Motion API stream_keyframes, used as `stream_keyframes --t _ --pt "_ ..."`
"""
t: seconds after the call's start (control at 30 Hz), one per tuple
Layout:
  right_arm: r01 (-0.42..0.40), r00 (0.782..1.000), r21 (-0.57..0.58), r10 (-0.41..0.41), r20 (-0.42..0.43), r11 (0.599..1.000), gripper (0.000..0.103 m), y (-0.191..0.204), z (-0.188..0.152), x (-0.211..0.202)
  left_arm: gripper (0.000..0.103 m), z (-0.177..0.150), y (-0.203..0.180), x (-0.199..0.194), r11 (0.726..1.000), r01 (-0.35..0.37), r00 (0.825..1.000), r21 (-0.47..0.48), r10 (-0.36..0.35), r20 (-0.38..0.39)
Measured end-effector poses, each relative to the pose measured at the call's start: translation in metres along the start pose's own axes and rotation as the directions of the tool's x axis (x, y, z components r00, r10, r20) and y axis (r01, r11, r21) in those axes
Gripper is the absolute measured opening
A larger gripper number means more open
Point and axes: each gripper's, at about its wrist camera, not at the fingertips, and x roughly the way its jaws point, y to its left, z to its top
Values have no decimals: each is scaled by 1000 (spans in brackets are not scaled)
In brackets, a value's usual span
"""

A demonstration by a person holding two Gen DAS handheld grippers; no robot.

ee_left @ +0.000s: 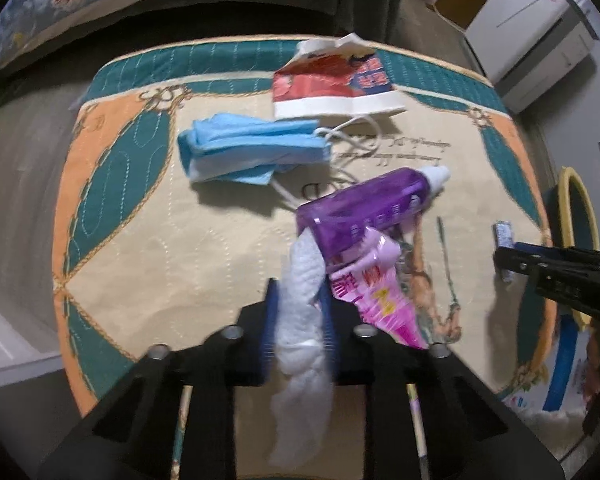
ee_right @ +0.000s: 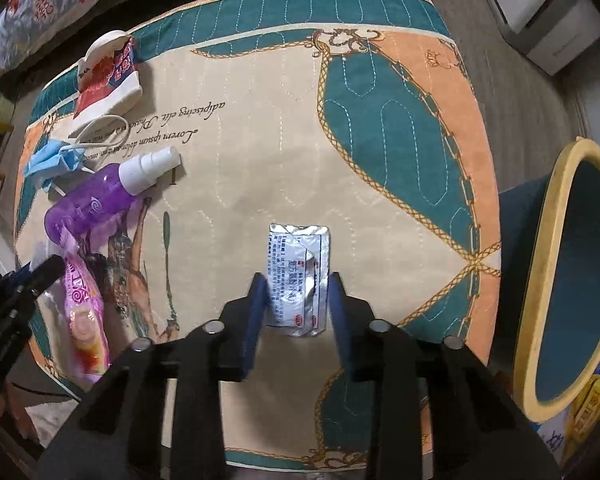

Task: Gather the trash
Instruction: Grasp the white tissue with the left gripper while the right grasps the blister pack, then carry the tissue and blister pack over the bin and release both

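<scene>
Left gripper (ee_left: 298, 332): my jaws clamped on white tissue wad (ee_left: 300, 344), pinched tight between blue pads, tail of it hanging toward camera.
Right gripper (ee_right: 298, 312): my jaws straddling silver foil sachet (ee_right: 300, 280), pointing down at it; left pad at sachet edge, thin gap showing at right pad, so I call it not yet gripped. Sachet lying flat on cushion.
Pink wrapper (ee_left: 374, 300): just beside tissue, on cushion, untouched, partly under bottle base.
Purple spray bottle (ee_left: 364, 208): lying on its side, white cap pointing away, resting over pink wrapper end. Not picked.
Blue face mask (ee_left: 252, 150): crumpled, farther back, ear loops trailing toward bottle. Not picked.
Red-and-white carton (ee_left: 332, 80): at far edge of cushion, flattened-looking, not picked.
Quilted cushion (ee_right: 260, 180): all trash sits on this.
Bin (ee_right: 572, 280): yellow-rimmed, teal inside, off cushion edge on my right; what shows of inside looks empty, bottom not fully visible.
Progress: early, my guess. Nothing seen binned; one item grabbed, one about to be, four left on cushion.
</scene>
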Motion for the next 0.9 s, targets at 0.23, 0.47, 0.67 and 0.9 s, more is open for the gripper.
stream_keyframes --t 0.23,0.47,0.67,0.9 --pt "-28 999 30 27 48 999 31 -7 -1 -15 14 8 -2 -29 1000 15 996 -11 -14 92" --pt "-108 985 105 92 146 989 31 -25 -3 -50 14 13 -20 -71 998 29 973 55 -41 225" --pt "-119 973 125 91 212 985 31 -39 -11 -76 14 20 -50 -102 991 87 936 103 -117 331" --pt "-129 957 157 81 279 979 31 -62 -15 -99 14 19 -104 -120 965 109 903 240 -197 383"
